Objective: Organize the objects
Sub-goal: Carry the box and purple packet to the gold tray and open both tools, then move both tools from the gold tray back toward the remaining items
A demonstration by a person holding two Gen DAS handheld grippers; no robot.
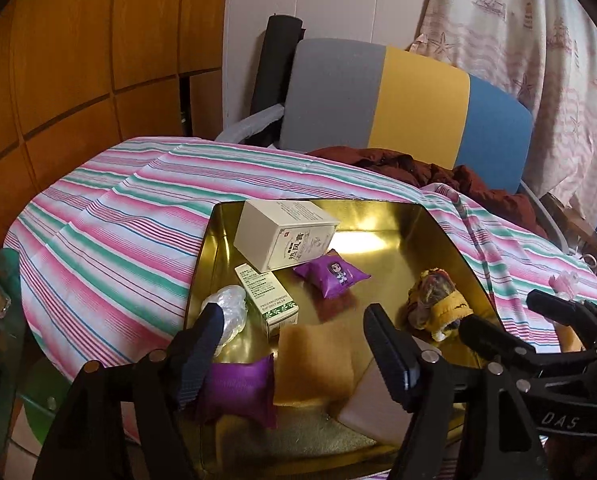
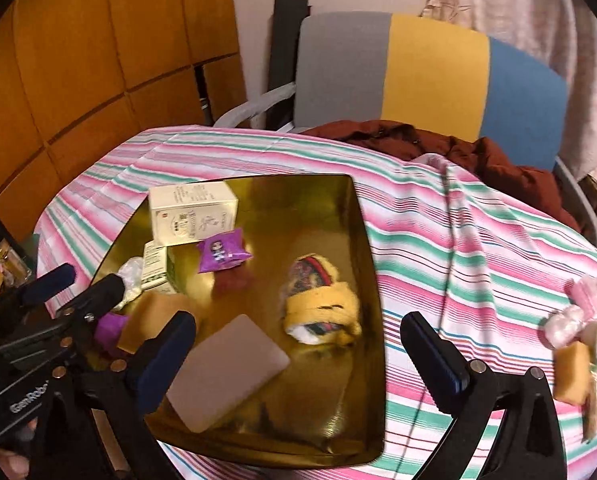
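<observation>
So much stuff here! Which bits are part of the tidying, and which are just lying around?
Part of the tidying:
- shiny gold metal tray
- cream cardboard box
- purple foil sachet
- yellow striped rolled sock
- pale pink flat pad
- small pink and yellow items on the cloth

Just lying around:
- grey, yellow and blue chair back
- dark red jacket
- patterned curtain

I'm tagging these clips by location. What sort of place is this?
Most likely a room in a home. A striped cloth covers the table, wooden cabinet panels line the wall, and a patterned curtain hangs behind a chair.
</observation>
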